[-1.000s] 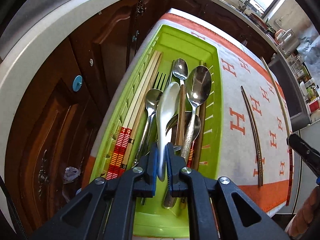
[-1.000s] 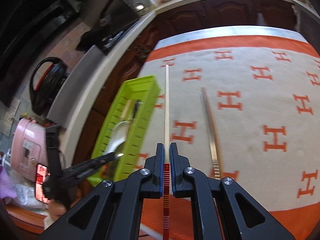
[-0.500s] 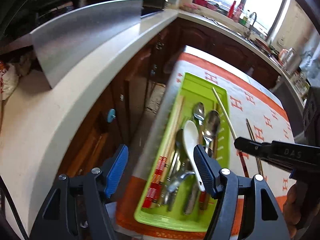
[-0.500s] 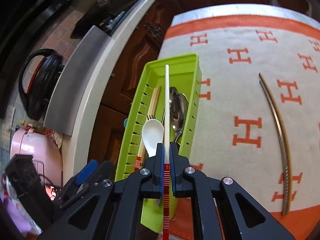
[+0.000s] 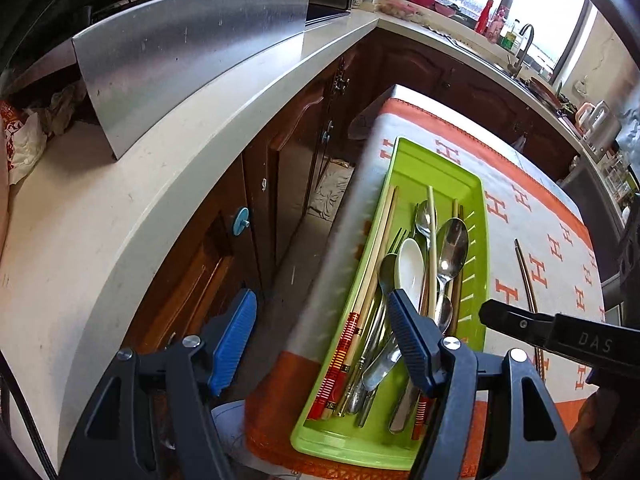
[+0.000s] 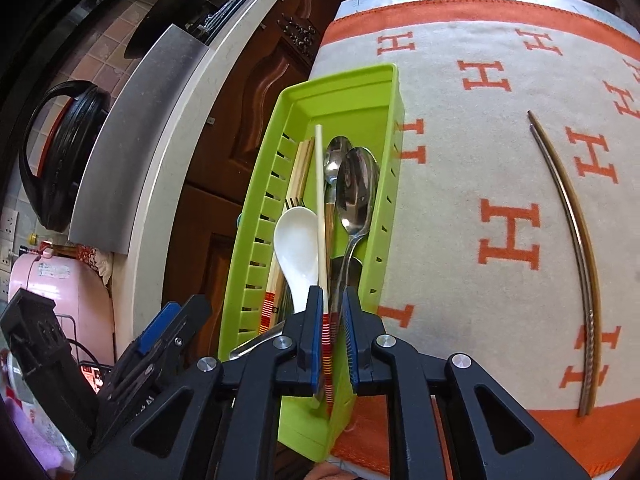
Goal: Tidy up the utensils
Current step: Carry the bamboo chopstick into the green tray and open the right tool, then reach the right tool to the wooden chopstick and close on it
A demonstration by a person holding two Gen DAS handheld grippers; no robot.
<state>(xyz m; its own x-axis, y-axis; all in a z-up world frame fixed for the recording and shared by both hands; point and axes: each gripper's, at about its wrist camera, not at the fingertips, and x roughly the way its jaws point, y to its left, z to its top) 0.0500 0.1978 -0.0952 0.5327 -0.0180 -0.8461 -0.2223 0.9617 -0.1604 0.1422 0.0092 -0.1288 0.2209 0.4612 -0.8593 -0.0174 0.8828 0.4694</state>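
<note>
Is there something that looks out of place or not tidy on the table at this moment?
Yes. A pair of metal chopsticks lies alone on the cloth, outside the green tray. Inside the tray, spoons, a fork and chopsticks are piled across each other, unsorted. The right tongs are opening around a pale chopstick above that pile.

Left tongs (image 5: 322,334) agape, right tongs (image 6: 333,312) opening
</note>
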